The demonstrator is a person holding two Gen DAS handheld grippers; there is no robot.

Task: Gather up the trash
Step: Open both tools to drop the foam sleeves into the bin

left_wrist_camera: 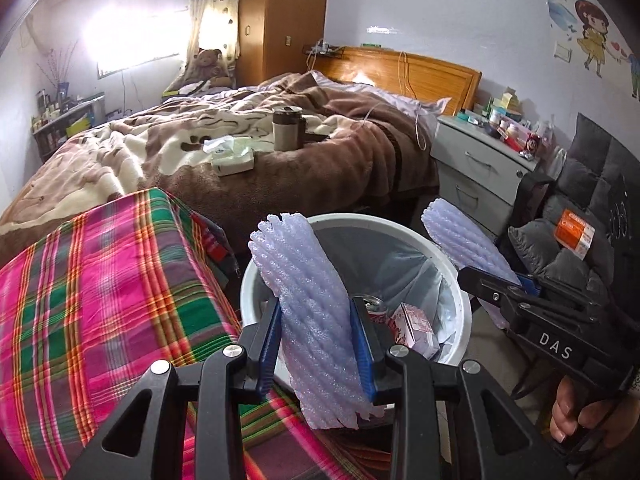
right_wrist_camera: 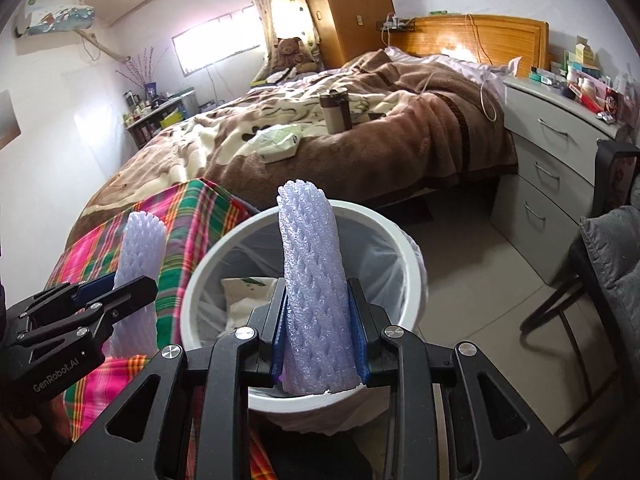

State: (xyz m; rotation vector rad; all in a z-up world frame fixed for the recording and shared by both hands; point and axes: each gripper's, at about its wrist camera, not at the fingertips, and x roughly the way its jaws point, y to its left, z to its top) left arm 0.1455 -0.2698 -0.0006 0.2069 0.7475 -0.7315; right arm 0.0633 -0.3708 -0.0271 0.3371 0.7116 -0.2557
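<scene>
My left gripper (left_wrist_camera: 318,344) is shut on a pale purple foam net sleeve (left_wrist_camera: 312,320) and holds it upright at the near left rim of the white trash bin (left_wrist_camera: 460,280). The bin has a clear liner and holds a can (left_wrist_camera: 374,306) and a pink carton (left_wrist_camera: 414,326). My right gripper (right_wrist_camera: 320,340) is shut on a second foam net sleeve (right_wrist_camera: 314,280), upright above the bin (right_wrist_camera: 404,240). In the left wrist view the right gripper (left_wrist_camera: 504,284) and its sleeve (left_wrist_camera: 460,236) show at the bin's right. In the right wrist view the left gripper (right_wrist_camera: 116,288) and its sleeve (right_wrist_camera: 140,264) show at the left.
A plaid cloth covers a surface (left_wrist_camera: 100,300) left of the bin. Behind is a bed with a brown blanket (left_wrist_camera: 320,152), a tissue pack (left_wrist_camera: 232,156) and a tumbler (left_wrist_camera: 286,128) on it. A grey dresser (right_wrist_camera: 560,148) and a chair (right_wrist_camera: 608,264) stand at the right.
</scene>
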